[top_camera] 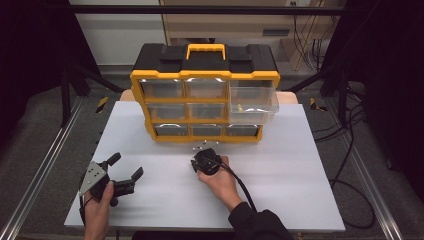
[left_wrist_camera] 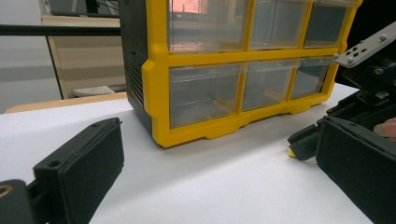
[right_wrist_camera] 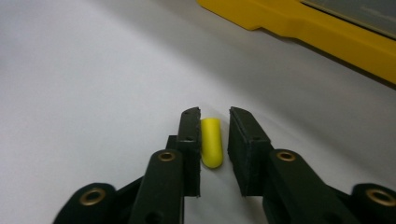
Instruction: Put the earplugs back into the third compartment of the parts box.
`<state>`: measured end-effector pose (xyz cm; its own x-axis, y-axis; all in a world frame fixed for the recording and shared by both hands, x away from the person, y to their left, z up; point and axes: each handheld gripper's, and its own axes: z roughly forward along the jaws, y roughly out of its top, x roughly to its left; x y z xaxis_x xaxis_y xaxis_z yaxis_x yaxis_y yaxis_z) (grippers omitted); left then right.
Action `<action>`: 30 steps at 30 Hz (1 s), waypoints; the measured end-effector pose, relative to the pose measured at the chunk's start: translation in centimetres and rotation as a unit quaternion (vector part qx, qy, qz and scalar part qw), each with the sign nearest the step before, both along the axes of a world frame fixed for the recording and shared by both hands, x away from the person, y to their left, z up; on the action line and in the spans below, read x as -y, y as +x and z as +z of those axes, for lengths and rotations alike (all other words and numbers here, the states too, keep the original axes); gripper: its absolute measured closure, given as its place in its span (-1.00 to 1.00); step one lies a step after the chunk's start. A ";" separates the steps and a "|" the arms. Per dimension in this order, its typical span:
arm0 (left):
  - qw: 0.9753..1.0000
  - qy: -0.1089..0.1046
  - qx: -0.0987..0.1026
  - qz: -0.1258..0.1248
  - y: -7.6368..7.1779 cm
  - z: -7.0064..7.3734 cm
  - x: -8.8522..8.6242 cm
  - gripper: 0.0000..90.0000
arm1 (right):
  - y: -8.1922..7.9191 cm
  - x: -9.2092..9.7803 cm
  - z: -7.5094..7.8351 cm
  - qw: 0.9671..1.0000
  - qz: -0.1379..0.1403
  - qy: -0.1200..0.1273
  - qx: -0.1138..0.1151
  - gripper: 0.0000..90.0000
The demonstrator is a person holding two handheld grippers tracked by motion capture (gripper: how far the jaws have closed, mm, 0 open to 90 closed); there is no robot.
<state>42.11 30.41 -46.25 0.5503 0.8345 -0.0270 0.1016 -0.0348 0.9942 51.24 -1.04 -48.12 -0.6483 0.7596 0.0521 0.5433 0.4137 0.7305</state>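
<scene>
Right claw noted on desk near yellow drawer cabinet, jaws parted around small yellow peg, not clamped. Left claw spread wide, empty, near left.

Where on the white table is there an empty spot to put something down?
The table is bare right of the right gripper, to its edge. Bare too between both grippers, and left of the drawer cabinet. It is crowded just before the cabinet, where the right gripper straddles a yellow piece; the left gripper sits front-left.
</scene>
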 end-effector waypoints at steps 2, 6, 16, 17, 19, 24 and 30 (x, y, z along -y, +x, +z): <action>1.000 0.002 0.000 -0.001 0.0 0.0 0.0 -0.98 | 0.1 0.1 0.0 1.000 0.001 0.002 -0.001 0.72; 1.000 0.002 -0.001 -0.001 0.0 -0.1 0.0 -0.98 | 0.0 0.1 -0.1 1.000 0.010 -0.006 0.008 0.81; 1.000 0.000 -0.001 0.000 0.0 0.0 0.0 -0.98 | -1.0 2.7 0.8 0.999 -0.005 0.028 0.016 0.85; 1.000 -0.001 -0.001 0.000 0.0 0.0 0.0 -0.98 | -1.2 3.3 0.9 0.999 -0.007 0.029 0.018 0.86; 1.000 0.001 -0.001 0.000 0.0 0.0 0.0 -0.98 | -1.9 5.2 1.2 0.999 -0.022 0.042 0.026 0.86; 1.000 -0.003 -0.002 0.004 -0.1 -0.1 -0.3 -0.98 | -2.9 8.0 1.7 0.997 -0.043 0.054 0.038 0.86; 1.000 -0.005 -0.003 0.008 -0.1 -0.1 -0.5 -0.98 | -3.9 12.1 2.2 0.992 -0.083 0.075 0.054 0.86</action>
